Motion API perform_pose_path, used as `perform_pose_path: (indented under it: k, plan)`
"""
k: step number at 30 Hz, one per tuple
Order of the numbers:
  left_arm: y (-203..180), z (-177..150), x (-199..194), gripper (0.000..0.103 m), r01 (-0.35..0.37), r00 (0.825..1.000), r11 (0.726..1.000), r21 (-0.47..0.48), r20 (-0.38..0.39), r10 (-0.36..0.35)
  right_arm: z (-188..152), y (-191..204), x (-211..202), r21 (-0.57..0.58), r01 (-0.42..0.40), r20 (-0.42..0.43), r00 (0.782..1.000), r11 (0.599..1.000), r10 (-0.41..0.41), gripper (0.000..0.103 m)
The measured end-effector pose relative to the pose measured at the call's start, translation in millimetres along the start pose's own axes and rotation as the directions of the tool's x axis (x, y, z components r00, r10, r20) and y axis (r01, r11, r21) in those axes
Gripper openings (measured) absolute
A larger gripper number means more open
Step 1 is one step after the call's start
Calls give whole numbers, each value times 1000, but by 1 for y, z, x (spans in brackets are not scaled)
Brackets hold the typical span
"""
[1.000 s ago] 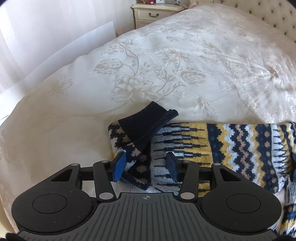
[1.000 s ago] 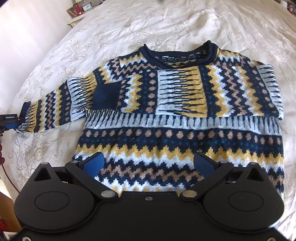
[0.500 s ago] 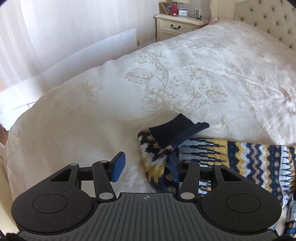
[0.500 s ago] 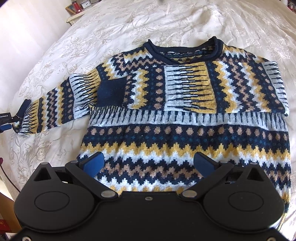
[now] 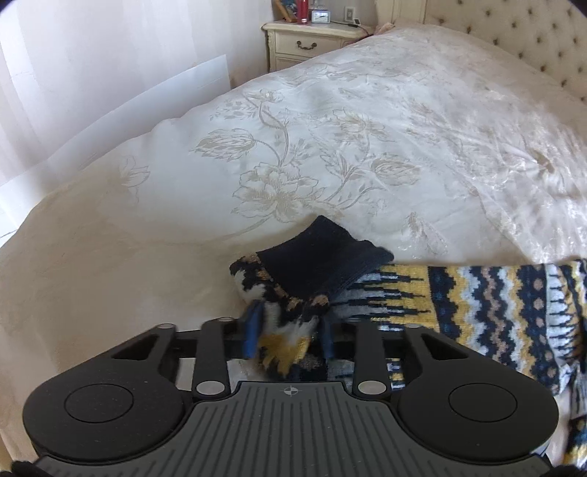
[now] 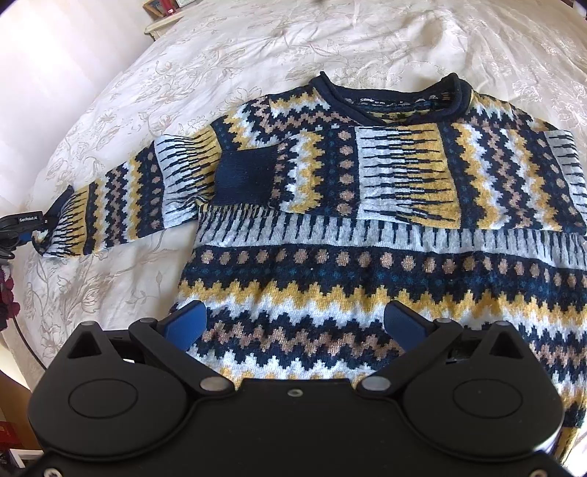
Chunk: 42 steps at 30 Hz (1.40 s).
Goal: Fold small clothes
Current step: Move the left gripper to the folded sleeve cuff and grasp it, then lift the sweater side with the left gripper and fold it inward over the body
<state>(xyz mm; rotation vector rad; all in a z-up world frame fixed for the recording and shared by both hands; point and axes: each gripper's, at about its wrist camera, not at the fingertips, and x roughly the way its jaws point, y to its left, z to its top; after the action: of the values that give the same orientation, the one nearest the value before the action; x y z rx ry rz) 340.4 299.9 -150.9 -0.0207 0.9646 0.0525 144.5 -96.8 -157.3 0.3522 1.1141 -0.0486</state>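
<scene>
A navy, yellow and white patterned sweater (image 6: pixel 367 235) lies flat on the bed, neck away from me. Its right sleeve (image 6: pixel 422 176) is folded across the chest. Its left sleeve (image 6: pixel 121 205) stretches out to the left. My left gripper (image 5: pixel 290 334) is shut on that sleeve's end (image 5: pixel 286 348), just below the navy cuff (image 5: pixel 315 260); it shows at the left edge of the right wrist view (image 6: pixel 22 227). My right gripper (image 6: pixel 293 323) is open and empty over the sweater's lower hem.
The bed has a cream floral bedspread (image 5: pixel 293 165). A cream nightstand (image 5: pixel 308 44) with small items stands by the tufted headboard (image 5: pixel 513 33). A white curtain (image 5: pixel 73 73) hangs past the bed's left edge.
My left gripper's jaws closed on the sleeve end near the cuff. The right gripper drifted slightly closer over the hem and stays open.
</scene>
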Motion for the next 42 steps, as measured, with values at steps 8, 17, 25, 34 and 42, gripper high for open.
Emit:
perform_pose_path:
  k: [8, 17, 25, 34, 42]
  plan:
    - [-7, 20, -58, 13, 229, 967, 958, -174, 156, -203, -7, -14, -3, 6, -17, -8, 1000, 1000, 17, 102]
    - [-112, 42, -146, 13, 463, 848, 885, -42, 312, -429, -16, -43, -17, 24, -61, 7, 998, 998, 61, 102]
    - [-247, 17, -155, 13, 613, 755, 787, 73, 238, -611, -28, -92, -41, 75, -58, 41, 998, 995, 56, 102]
    - [-367, -40, -116, 19, 681, 724, 723, 120, 37, -688, -38, -148, -61, 132, -29, 55, 998, 991, 22, 102]
    - [-392, -75, -126, 42, 675, 728, 697, 242, -71, -682, -34, -175, -63, 143, -25, 58, 998, 989, 17, 102]
